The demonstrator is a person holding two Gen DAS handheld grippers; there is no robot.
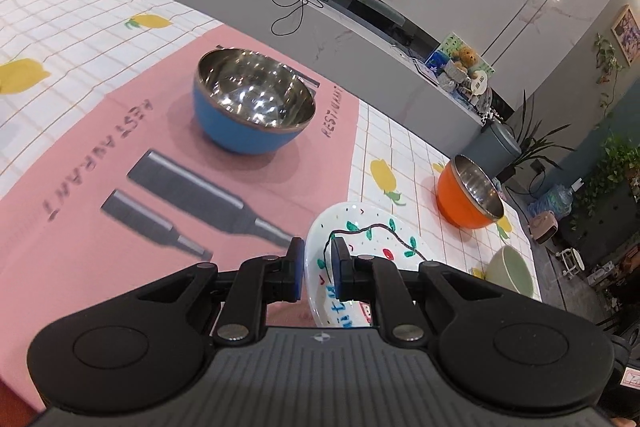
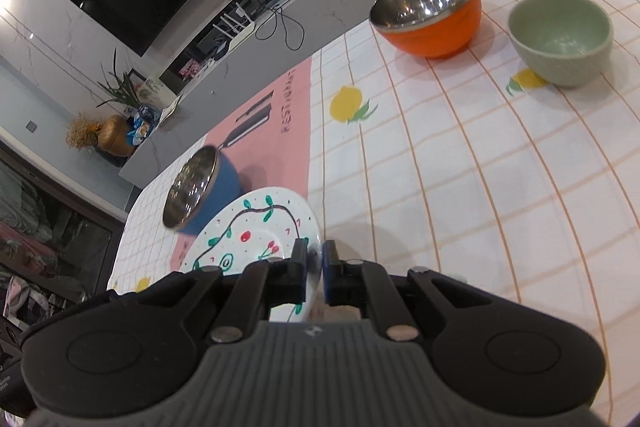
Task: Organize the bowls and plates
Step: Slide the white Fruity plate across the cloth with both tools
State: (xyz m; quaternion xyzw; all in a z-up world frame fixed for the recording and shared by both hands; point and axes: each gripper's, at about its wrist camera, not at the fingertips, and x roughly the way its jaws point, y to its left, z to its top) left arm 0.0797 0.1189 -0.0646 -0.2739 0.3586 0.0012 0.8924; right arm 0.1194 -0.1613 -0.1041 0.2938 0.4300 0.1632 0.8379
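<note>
The table (image 2: 460,187), under a checked cloth printed with lemons, carries a pink mat (image 1: 120,187) that serves as the landmark. The plate (image 1: 360,239), white with painted vines and cherries, is off the cloth at the mat's corner, tilted, gripped from both sides. The left gripper (image 1: 317,267) angles downward, its narrow jaws clamped on the plate's rim on the mat side. The right gripper (image 2: 314,271) also slants down and pinches the opposite rim, jaws nearly together with the thin edge between them. The blue bowl (image 1: 254,99), steel inside, stands upright on the mat's middle. The orange bowl (image 2: 428,11), also steel-lined, sits on the cloth well apart from the mat, and the green bowl (image 2: 560,39) stands just beside the orange one, farther still from the mat.
</note>
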